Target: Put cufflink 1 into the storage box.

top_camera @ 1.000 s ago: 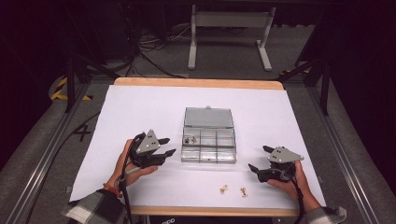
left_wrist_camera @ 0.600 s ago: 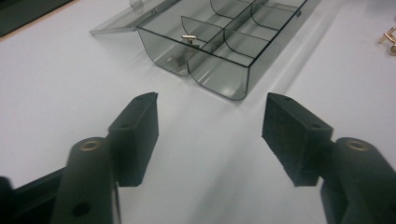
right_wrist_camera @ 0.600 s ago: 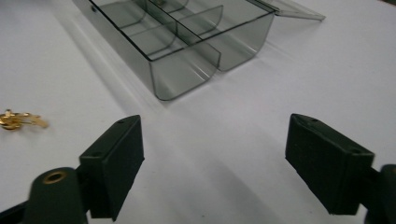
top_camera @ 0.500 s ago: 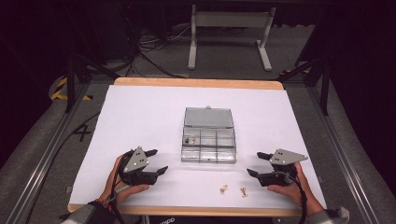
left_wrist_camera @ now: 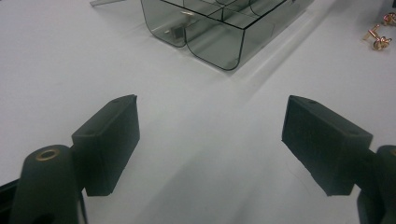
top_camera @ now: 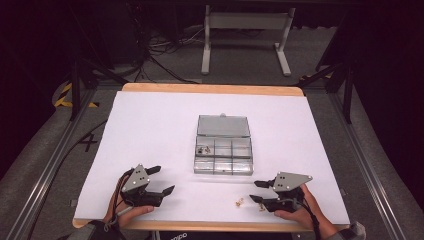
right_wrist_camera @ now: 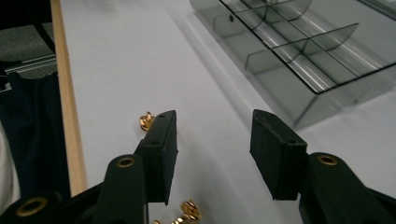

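A clear compartment box (top_camera: 223, 155) with its lid laid back sits mid-table, with small metal parts (top_camera: 202, 148) in one far-left cell. Two brass fasteners (top_camera: 239, 202) lie on the white sheet near the front edge. My left gripper (top_camera: 163, 179) rests low at the front left. Its jaws have just been opening and stand wide over bare sheet (left_wrist_camera: 210, 126). My right gripper (top_camera: 255, 191) is at the front right, beside the fasteners. Its jaws have just been closing and are half open, with nothing between them (right_wrist_camera: 215, 126). One fastener (right_wrist_camera: 146, 121) lies outside its left jaw, another (right_wrist_camera: 187, 212) under it.
The white sheet (top_camera: 150, 125) covers a wooden table whose front edge (right_wrist_camera: 65, 107) runs close to both hands. The box's near wall (left_wrist_camera: 219, 51) stands ahead of the left gripper. A metal stand (top_camera: 245, 35) and cables lie on the floor beyond.
The left hand has come back toward the front edge and lower, its jaws spreading wider. The right hand has shifted left toward the fasteners, its jaws narrowing.
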`<state>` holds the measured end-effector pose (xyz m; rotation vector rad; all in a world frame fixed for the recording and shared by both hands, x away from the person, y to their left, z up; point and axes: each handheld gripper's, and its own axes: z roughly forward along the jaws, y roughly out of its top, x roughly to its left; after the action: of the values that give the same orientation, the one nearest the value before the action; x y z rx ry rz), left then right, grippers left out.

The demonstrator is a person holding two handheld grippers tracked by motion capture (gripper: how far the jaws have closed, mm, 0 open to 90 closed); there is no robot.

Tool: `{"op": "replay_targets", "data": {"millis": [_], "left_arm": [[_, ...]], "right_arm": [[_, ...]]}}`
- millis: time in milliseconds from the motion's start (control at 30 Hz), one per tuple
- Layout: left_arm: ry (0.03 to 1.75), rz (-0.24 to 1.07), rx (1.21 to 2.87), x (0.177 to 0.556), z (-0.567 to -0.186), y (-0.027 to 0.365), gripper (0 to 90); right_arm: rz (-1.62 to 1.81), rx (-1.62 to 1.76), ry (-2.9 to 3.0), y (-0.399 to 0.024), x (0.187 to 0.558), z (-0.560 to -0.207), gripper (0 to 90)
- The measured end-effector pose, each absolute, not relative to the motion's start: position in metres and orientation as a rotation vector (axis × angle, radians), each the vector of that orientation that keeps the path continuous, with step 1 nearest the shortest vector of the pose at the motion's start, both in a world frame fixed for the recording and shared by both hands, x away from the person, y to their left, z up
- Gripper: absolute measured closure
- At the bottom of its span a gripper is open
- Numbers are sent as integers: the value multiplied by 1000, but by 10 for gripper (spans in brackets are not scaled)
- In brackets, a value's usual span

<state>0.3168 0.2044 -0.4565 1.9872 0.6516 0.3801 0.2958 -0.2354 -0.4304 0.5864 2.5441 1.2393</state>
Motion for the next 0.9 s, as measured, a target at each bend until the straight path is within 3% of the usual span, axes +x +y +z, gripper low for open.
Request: {"op": "replay_targets", "data": {"millis": [533,900], "left_arm": [[675,356,1972,318,-457,205,172],[685,347,1955,319,-457,207,165]], "right_arm": [[1102,527,2658,-192,289,-443,536],[1105,601,2657,-190,289,-447,623]]}}
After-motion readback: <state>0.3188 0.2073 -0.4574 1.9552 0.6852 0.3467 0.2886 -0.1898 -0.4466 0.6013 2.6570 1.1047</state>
